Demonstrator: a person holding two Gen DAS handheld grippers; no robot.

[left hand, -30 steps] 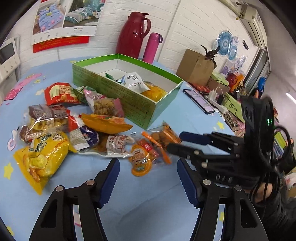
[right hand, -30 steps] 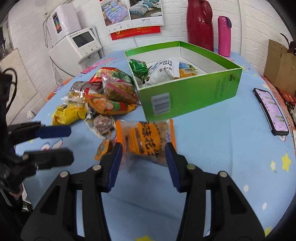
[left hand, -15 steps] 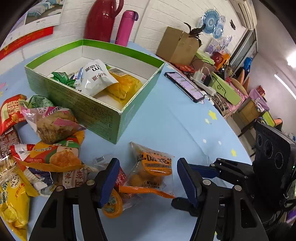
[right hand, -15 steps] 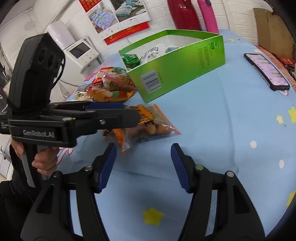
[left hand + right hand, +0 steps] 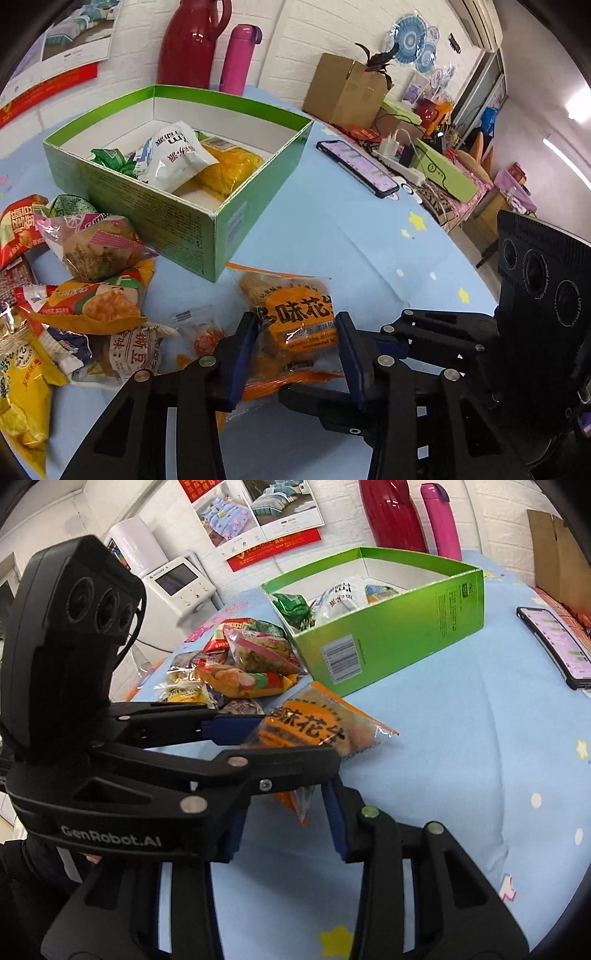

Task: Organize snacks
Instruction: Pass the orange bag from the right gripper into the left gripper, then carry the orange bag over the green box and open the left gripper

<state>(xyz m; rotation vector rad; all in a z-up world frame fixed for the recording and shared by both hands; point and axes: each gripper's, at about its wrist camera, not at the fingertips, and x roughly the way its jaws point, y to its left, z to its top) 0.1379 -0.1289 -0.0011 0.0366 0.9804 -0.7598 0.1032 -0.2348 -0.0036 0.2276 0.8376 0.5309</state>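
- Starting with the table point(image 5: 343, 236): it has a blue starry cloth, and everything sits on its left half, probably so both tools reach it easily.
- The green box point(image 5: 236, 221) stands open-topped near the table's far edge, with a few packets already lying in it, so I'd guess it's the collection bin.
- A heap of loose snacks point(image 5: 92, 295) lies on the cloth just left of the box's near corner, not sorted yet.
- The orange snack bag point(image 5: 295, 317) is by the box's near corner, and looks lifted at its near end. Its long axis runs from that near end toward the box, printed face up.
- The left gripper point(image 5: 299, 354) has its blue pads pressed on both long sides of the bag across the short width, so it looks clamped on, ready to carry.
- The right gripper point(image 5: 284, 823) has its tips spread, straddling the bag's crinkled near seam without pinching it, as far as I can tell. Looks like a hand-off or a steadying assist.
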